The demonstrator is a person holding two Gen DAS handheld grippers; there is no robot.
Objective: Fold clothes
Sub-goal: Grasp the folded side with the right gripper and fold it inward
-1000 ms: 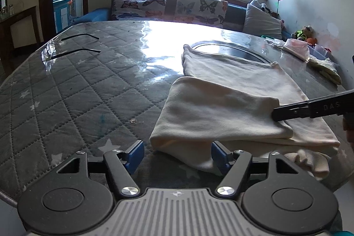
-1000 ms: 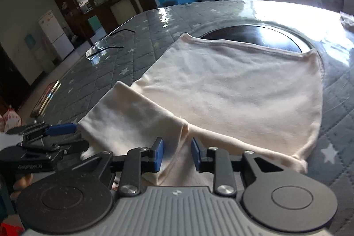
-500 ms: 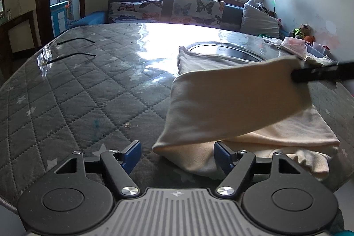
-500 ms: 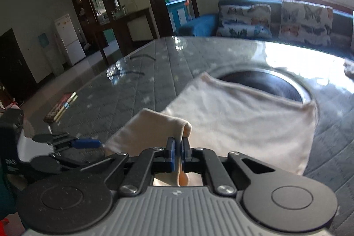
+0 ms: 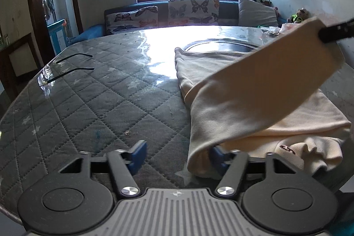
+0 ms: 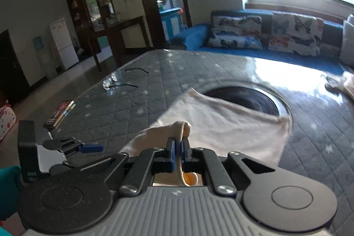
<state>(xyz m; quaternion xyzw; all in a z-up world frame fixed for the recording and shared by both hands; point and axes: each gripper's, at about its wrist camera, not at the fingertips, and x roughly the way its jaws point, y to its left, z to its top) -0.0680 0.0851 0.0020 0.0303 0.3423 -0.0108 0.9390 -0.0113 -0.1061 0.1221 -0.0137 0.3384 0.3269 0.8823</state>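
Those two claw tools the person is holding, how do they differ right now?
The right gripper is pinched shut on the cream garment; the left gripper stands wide open and holds nothing. The right gripper is raised, lifting a sleeve-like flap into the air; the left gripper sits low over the quilted table, at the garment's near edge. Both share blue finger pads and black arms.

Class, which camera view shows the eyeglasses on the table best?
The left wrist view: the eyeglasses show both lenses and both arms unobstructed on the quilted table. In the right wrist view they look smaller and blurrier.
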